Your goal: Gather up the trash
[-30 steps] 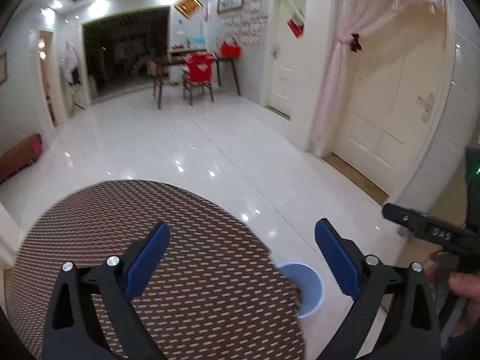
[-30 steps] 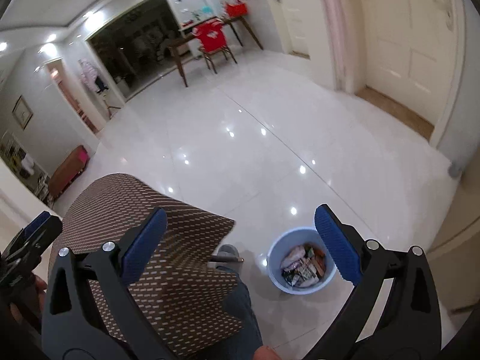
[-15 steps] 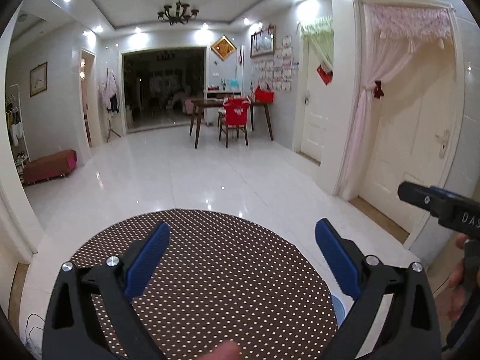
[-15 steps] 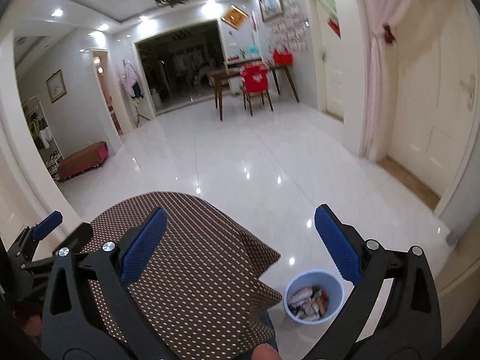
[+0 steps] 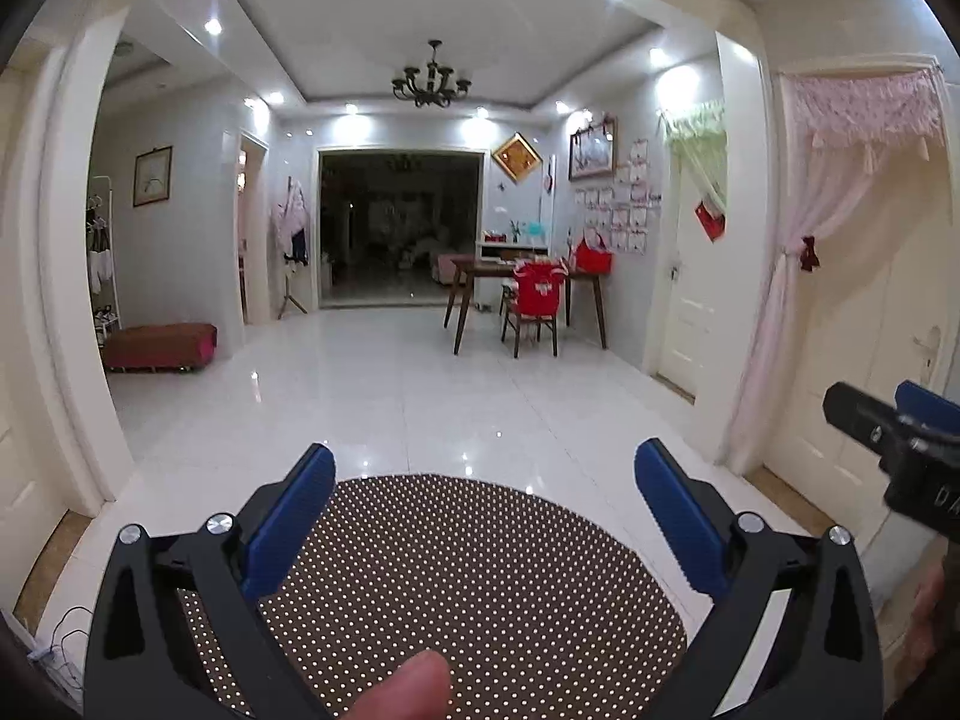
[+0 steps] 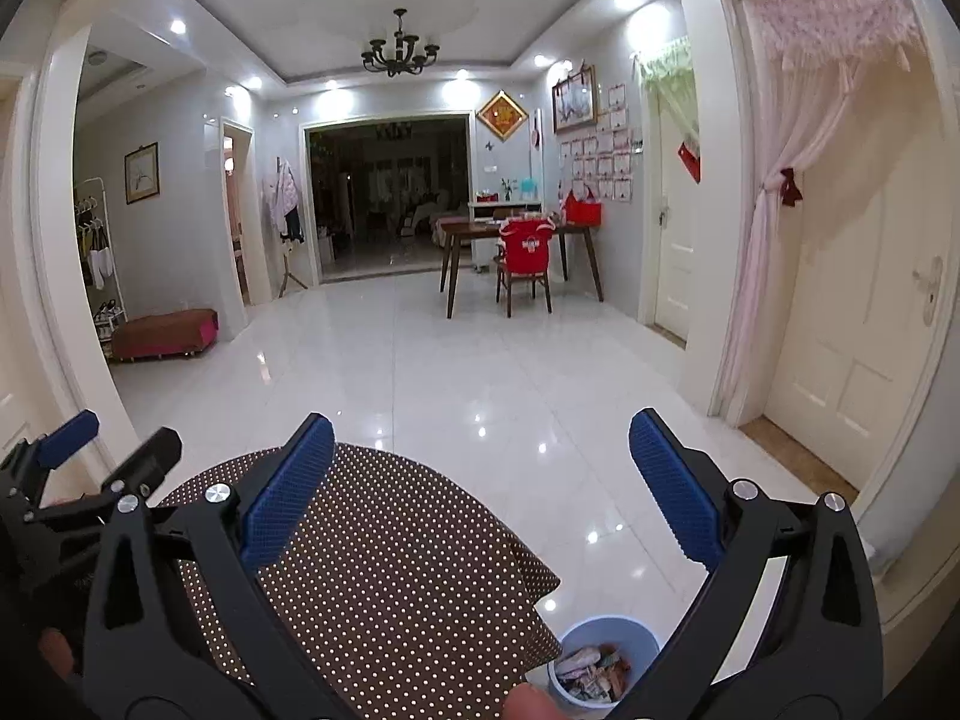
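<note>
**Mia:** What can you see from the left wrist?

**Tom:** The left gripper [image 5: 483,504] has its blue fingers spread wide, and nothing is in them. It hangs over a round table [image 5: 468,588] with a brown dotty cloth. The cloth looks bare. The right gripper [image 5: 900,444] pokes in at the right edge. I can't see the bin from here.

**Mia:** And from the right wrist?

**Tom:** The right gripper [image 6: 480,480] is wide apart too, and holds nothing. The left gripper [image 6: 90,462] shows at the left edge. Down low on the floor sits a little blue bin [image 6: 606,648]. It is just beside the table's [image 6: 390,570] right edge, under the right finger [image 6: 672,486]. It has trash [image 6: 591,669] in it, like wrappers and paper.

**Mia:** Which gripper is closer to the bin?

**Tom:** The right one, I think. The bin is below it and a bit to the right. Both grippers point out at the room, not down.

**Mia:** Is any trash left to pick up?

**Tom:** I see none on the cloth or the shiny floor [image 6: 480,372]. It may all be in the bin now
</note>
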`<state>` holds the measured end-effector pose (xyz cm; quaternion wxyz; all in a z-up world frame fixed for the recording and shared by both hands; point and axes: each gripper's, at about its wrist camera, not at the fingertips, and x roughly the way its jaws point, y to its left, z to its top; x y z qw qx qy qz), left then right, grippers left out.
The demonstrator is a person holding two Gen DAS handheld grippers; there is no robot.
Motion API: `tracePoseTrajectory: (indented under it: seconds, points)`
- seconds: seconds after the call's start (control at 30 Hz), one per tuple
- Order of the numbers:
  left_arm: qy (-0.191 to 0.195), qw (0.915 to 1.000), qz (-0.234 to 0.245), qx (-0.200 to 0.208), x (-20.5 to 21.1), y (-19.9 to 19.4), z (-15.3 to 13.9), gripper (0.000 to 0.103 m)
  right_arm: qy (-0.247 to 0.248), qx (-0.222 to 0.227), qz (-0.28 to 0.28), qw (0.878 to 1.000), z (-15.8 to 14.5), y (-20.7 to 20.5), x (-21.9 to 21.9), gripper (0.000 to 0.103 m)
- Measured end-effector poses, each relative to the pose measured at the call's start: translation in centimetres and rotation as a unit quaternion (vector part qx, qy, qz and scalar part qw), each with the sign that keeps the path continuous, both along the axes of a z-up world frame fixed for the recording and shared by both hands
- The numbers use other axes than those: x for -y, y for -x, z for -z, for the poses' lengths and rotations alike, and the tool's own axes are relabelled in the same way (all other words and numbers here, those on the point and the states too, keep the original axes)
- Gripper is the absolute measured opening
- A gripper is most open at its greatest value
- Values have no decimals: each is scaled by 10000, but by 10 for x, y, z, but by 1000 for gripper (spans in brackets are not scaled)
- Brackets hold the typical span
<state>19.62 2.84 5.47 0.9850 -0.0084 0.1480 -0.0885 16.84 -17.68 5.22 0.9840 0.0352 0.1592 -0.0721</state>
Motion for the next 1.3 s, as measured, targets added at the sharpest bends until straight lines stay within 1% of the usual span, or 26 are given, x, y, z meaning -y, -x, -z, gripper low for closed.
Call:
tracePoseTrajectory:
  seconds: [0.17,0.27,0.57,1.0,1.3]
  points:
    - [130,9999,8,78,-5,7,-8,98,81,91,19,9999,-1,4,-6,97]
    - [191,9998,23,113,-5,10,-8,98,83,98,31,9999,0,3,-5,97]
    - [122,9999,18,102,-3,17,-6,98,79,115,34,9999,-1,8,-6,97]
    - [57,10000,-35,70,-4,14,-3,98,43,53,8,10000,2,6,-7,97]
    - [41,10000,-47,75,-3,13,-1,98,12,-17,-23,10000,3,-4,6,97]
